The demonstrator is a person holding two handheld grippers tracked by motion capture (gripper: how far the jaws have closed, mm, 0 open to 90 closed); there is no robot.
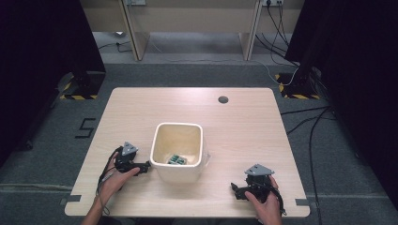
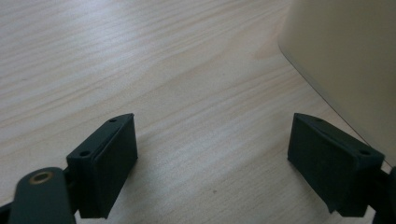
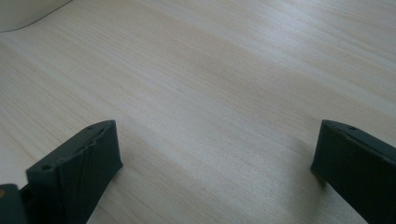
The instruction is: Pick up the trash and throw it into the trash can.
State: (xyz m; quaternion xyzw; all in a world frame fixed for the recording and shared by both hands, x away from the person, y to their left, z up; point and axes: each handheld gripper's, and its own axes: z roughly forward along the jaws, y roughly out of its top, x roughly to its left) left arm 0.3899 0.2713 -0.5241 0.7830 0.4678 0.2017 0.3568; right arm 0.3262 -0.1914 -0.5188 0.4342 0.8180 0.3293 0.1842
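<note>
**Both grippers empty; cream bin lies just beside the left one**

Left gripper (image 2: 212, 163): jaws spread wide, nothing held between them; bare wood is seen in the gap. It is placed just beside the left wall of the cream bin (image 1: 162, 154), pointing towards it; the wall rises close by its right jaw in the left gripper view.

Right gripper (image 3: 212, 172): jaws likewise wide apart and empty. It is held well apart from the bin, off its right near corner.

Small green items (image 1: 177, 160) are seen on the bin floor; their kind cannot be told.

Judgement: the left gripper is the nearer to the bin.
</note>
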